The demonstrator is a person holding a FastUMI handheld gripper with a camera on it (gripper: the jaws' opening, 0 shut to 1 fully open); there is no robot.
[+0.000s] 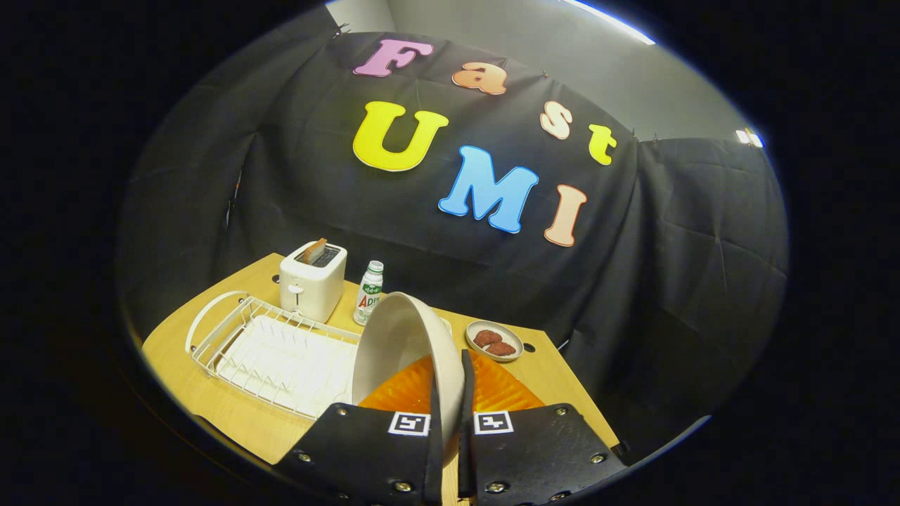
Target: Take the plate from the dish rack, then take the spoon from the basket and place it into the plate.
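Cream-white plate (404, 348) pinched edge-on between closed fingers of gripper (450, 411). Orange ribbed mat (503, 390) seen beneath. White wire dish rack (271, 351). White toaster (311, 281). Light wood table (211, 404). Reddish-brown pieces in small grey dish (494, 341).

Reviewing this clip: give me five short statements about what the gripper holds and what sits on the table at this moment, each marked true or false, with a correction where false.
1. The gripper is shut on the rim of the plate, which it holds tilted on edge above the table. True.
2. The plate stands in the dish rack. False: it is lifted clear, beside the rack, between the fingers.
3. A slice of bread sticks up from the toaster. True.
4. The bottle lies on its side in the rack. False: it stands upright on the table next to the toaster.
5. The small dish beyond the fingers is empty. False: it holds reddish-brown pieces.
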